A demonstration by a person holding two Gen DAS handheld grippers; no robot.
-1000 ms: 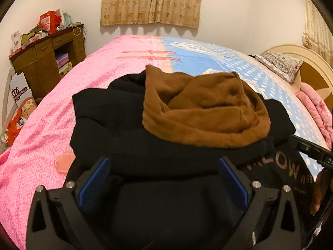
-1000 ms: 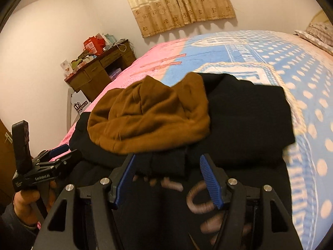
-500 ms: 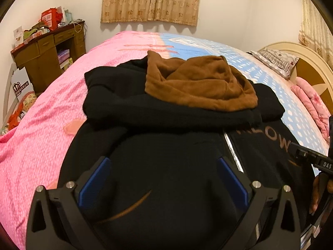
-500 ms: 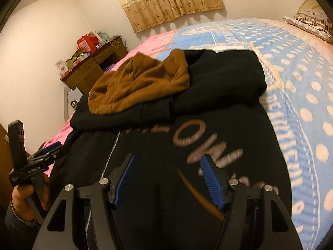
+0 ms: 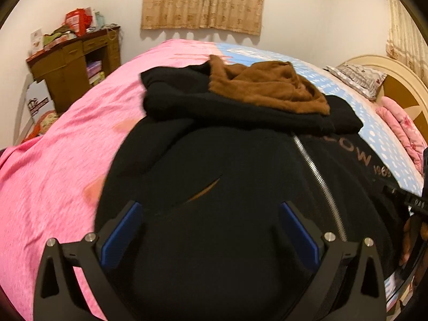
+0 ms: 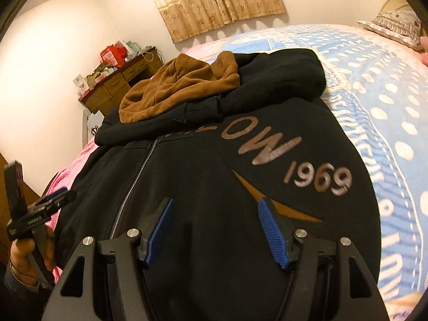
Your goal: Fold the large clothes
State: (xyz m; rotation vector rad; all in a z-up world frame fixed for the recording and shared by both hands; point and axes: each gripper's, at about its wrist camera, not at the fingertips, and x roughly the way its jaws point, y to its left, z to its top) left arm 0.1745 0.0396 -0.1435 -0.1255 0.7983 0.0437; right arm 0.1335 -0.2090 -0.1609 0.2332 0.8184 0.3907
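My left hand-held gripper [image 5: 208,230] hangs with its blue pads spread wide, gripping nothing, over the black zip-up hooded jacket [image 5: 240,187] lying on the pink-and-blue patterned bed [image 5: 67,165]. My right hand-held gripper [image 6: 216,227] is likewise spread and empty above the jacket's "1969" lettering [image 6: 318,179]. The brown fleece-lined hood [image 6: 179,85] lies folded down over the jacket's far end.

The black zip-up hooded jacket [image 6: 214,176] has a brown fleece hood lining [image 6: 179,85] and grey-beige chest lettering [image 6: 270,147]. The half-pink, half-blue bedspread [image 5: 67,144] carries white dots on its blue side.
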